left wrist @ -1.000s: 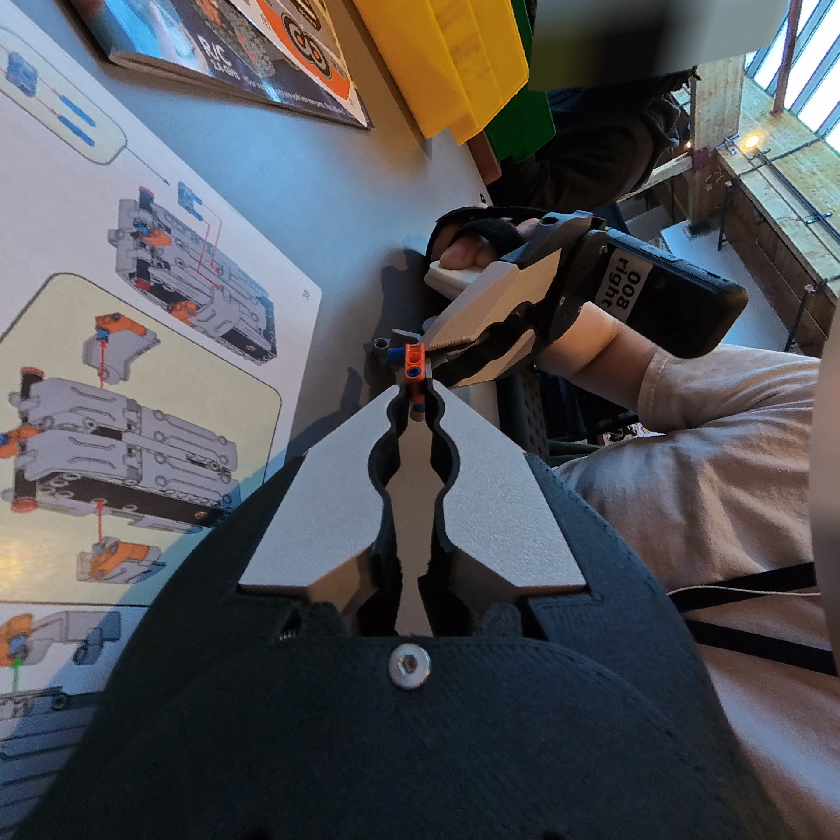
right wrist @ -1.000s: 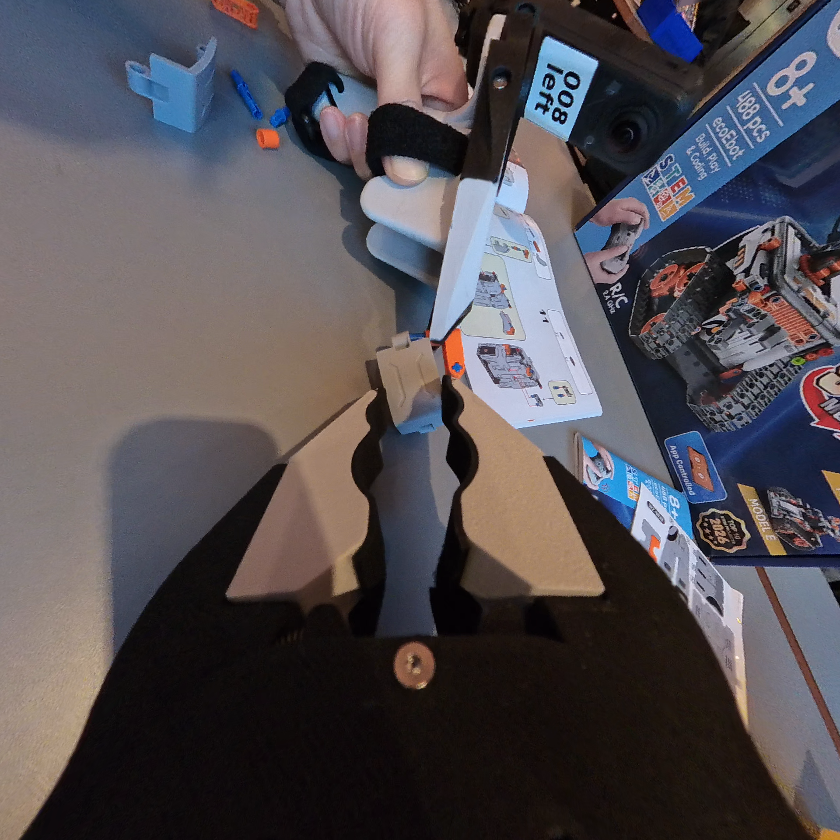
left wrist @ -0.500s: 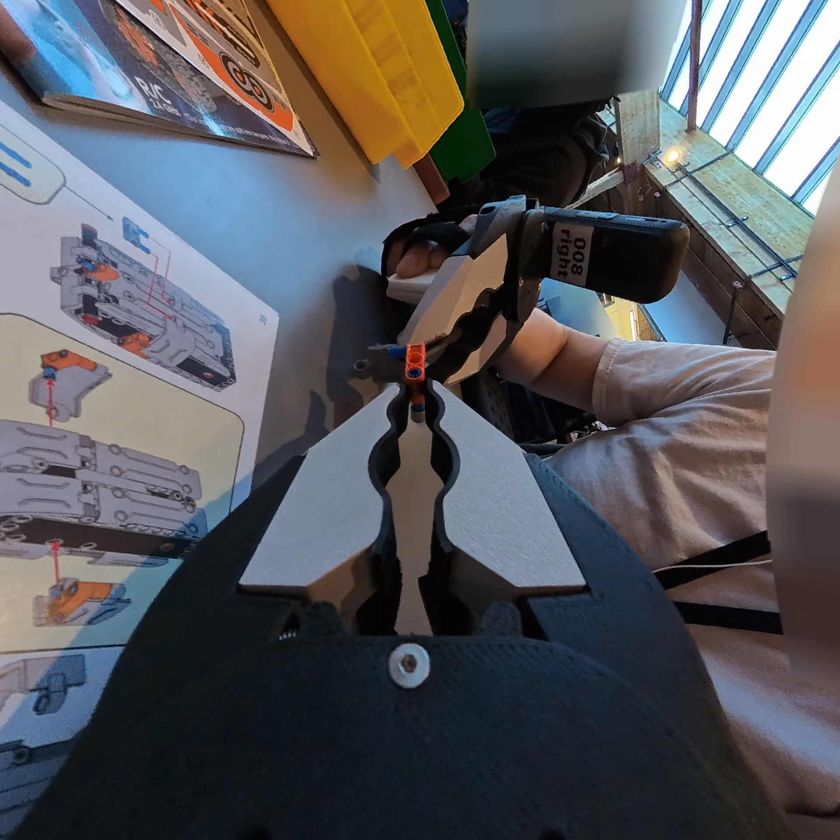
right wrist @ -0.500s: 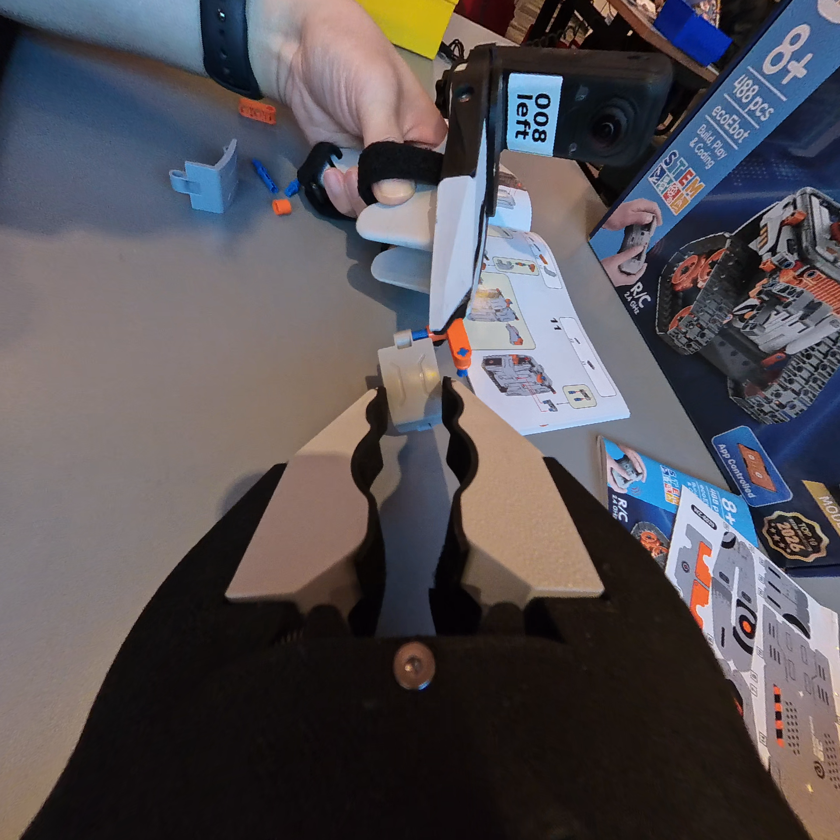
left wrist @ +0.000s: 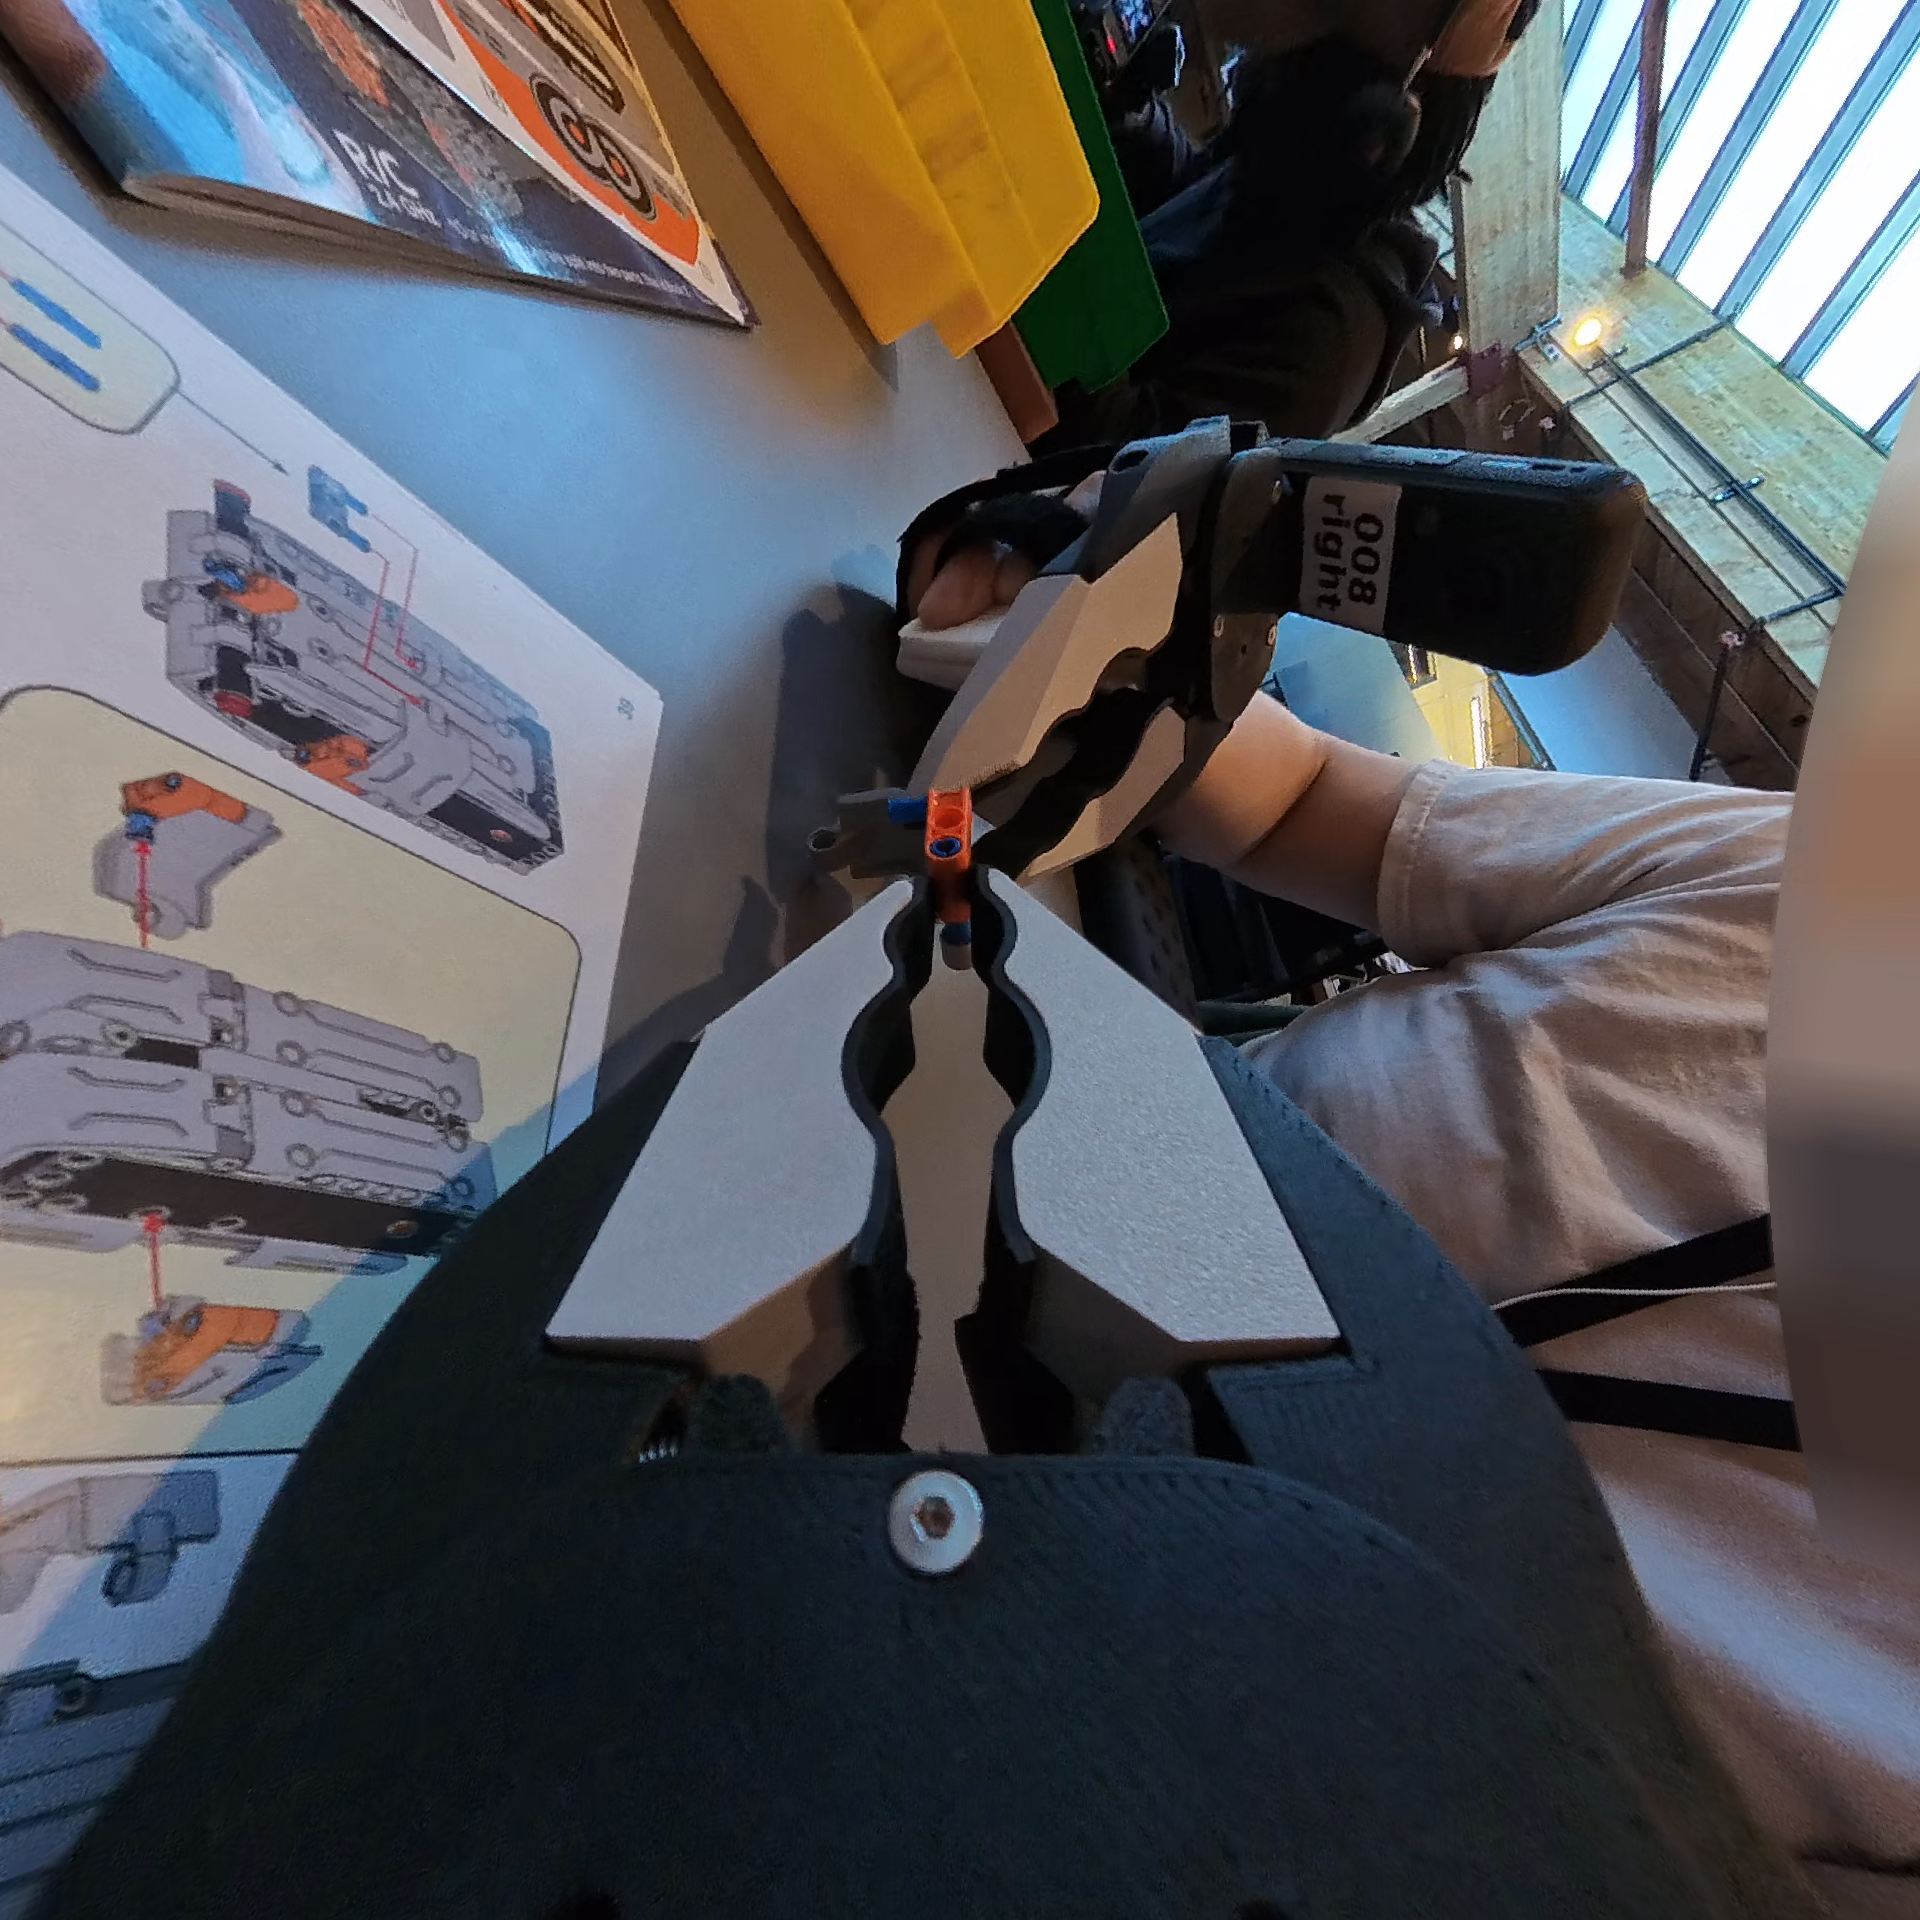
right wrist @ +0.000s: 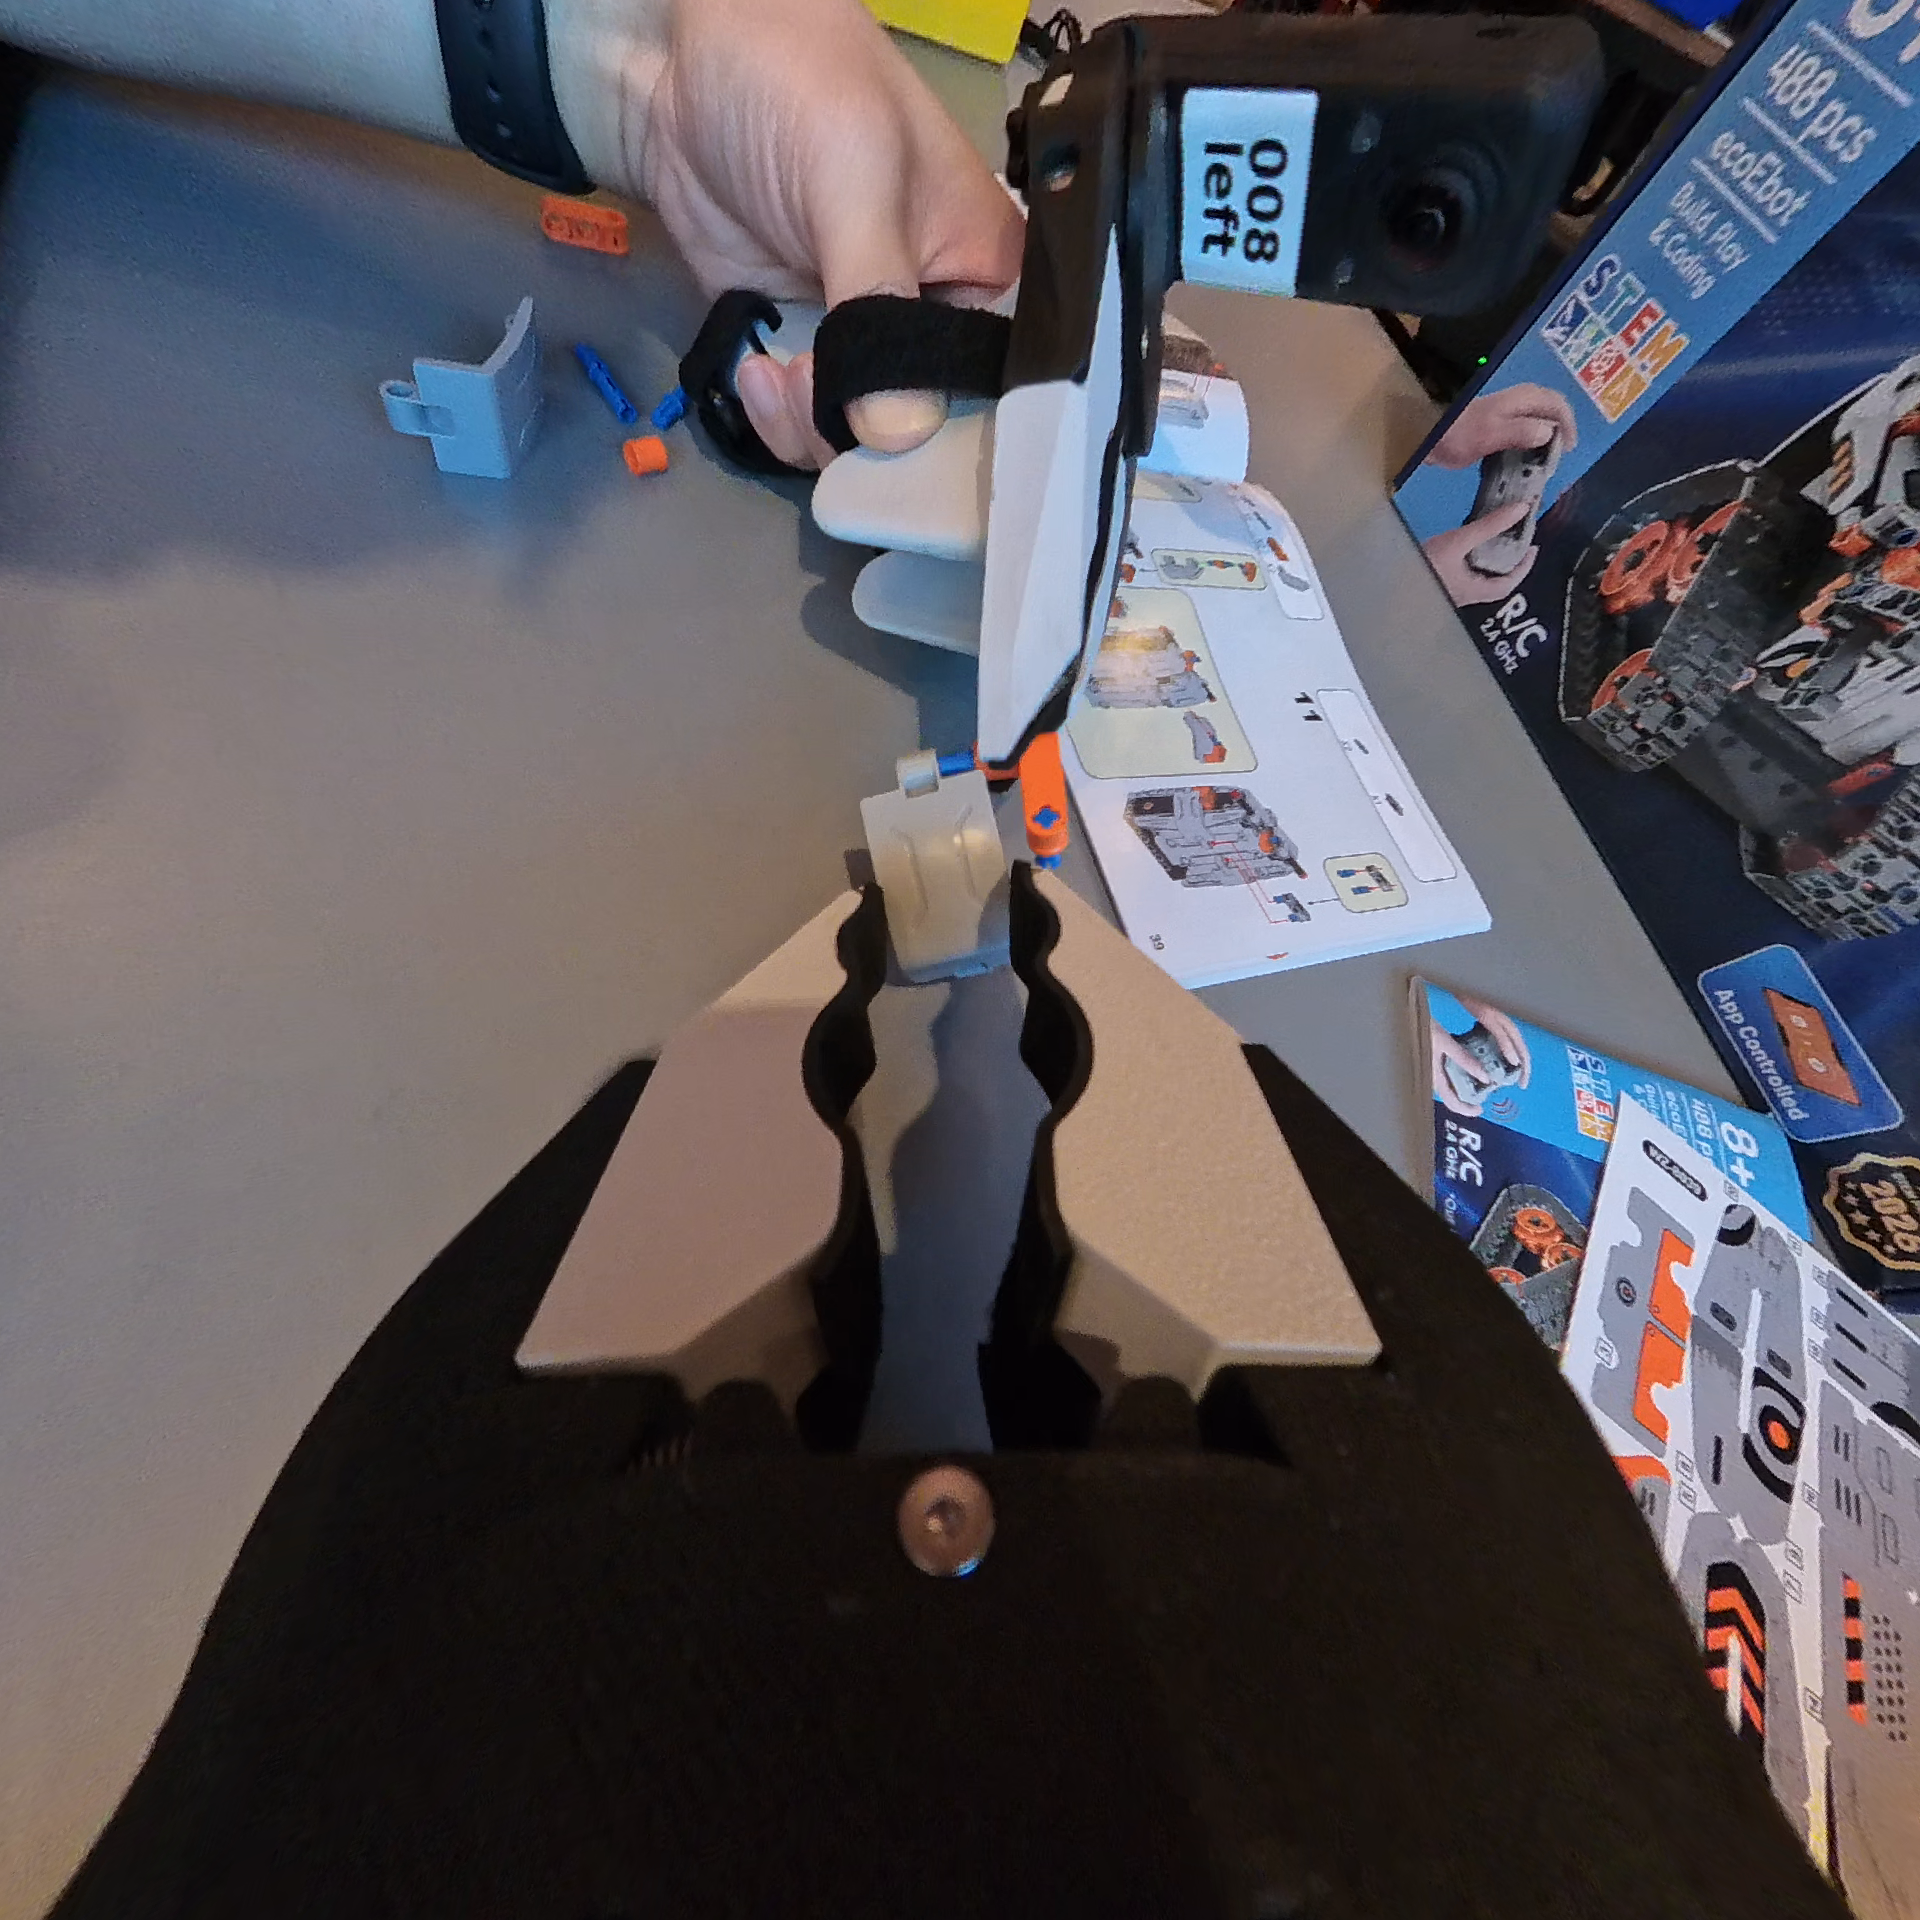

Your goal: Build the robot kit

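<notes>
From where I sit, my left hand-held gripper (left wrist: 948,902) is closed on a small orange connector (left wrist: 948,844), pinched at its lower end between the very tips, while my right hand-held gripper (right wrist: 940,899) is clamped around a grey panel piece (right wrist: 935,883), held across its flat sides. Both parts hang in the air above the grey surface (right wrist: 312,831), meeting just beyond the fingertips; a short blue pin (right wrist: 954,766) bridges the orange connector and a lug at the top of the grey panel. I judge both pieces to be light, rigid moulded plastic with smooth faces, so they could twist or pop out of a tip grip if pressed off-axis; the panel's broad flat sides are the sound place to hold it, and the connector is best gripped across its narrow body, leaving its holes clear. The connector is bright orange with round holes and a blue pin end showing; the panel is pale grey, curved, with shallow ribs. On the surface well behind lie a second grey panel (right wrist: 468,400), loose blue pins (right wrist: 605,382), an orange bush (right wrist: 645,454) and an orange beam (right wrist: 585,221). An open instruction booklet (right wrist: 1268,748) and the kit box (right wrist: 1714,540) lie to the side.
</notes>
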### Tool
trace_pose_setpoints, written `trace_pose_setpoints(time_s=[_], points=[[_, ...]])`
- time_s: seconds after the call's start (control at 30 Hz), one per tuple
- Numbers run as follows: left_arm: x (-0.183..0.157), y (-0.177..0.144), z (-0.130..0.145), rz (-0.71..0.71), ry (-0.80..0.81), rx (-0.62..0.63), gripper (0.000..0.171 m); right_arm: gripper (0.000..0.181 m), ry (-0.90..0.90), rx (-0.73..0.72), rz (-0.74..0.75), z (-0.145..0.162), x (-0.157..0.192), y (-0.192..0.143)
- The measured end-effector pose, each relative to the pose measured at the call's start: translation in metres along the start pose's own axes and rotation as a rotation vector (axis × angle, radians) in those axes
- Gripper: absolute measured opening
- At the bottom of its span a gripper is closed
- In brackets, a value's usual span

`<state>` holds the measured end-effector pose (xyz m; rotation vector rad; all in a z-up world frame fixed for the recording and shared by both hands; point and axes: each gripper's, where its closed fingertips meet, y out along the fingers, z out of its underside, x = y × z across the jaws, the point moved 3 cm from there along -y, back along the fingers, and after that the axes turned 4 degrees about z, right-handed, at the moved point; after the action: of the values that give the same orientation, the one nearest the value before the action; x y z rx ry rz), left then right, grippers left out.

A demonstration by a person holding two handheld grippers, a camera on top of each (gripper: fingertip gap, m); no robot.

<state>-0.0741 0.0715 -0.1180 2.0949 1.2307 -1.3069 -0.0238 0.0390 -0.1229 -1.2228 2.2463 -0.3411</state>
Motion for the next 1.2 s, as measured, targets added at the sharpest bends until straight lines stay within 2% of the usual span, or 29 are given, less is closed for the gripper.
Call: trace_pose_setpoints(time_s=[0.33,0.93,1.2], points=[[0.001,-0.003,-0.004,0.005,-0.015,-0.043,0.006,0.023,0.053,-0.011,0.011,-0.002,-0.004,0.000],[0.001,-0.008,-0.017,0.024,-0.052,-0.166,0.006,0.023,0.102,-0.003,0.130,-0.004,-0.016,0.002],[0.002,-0.007,-0.016,-0.017,-0.006,-0.146,0.006,0.023,0.127,0.017,0.116,-0.002,-0.016,0.004]])
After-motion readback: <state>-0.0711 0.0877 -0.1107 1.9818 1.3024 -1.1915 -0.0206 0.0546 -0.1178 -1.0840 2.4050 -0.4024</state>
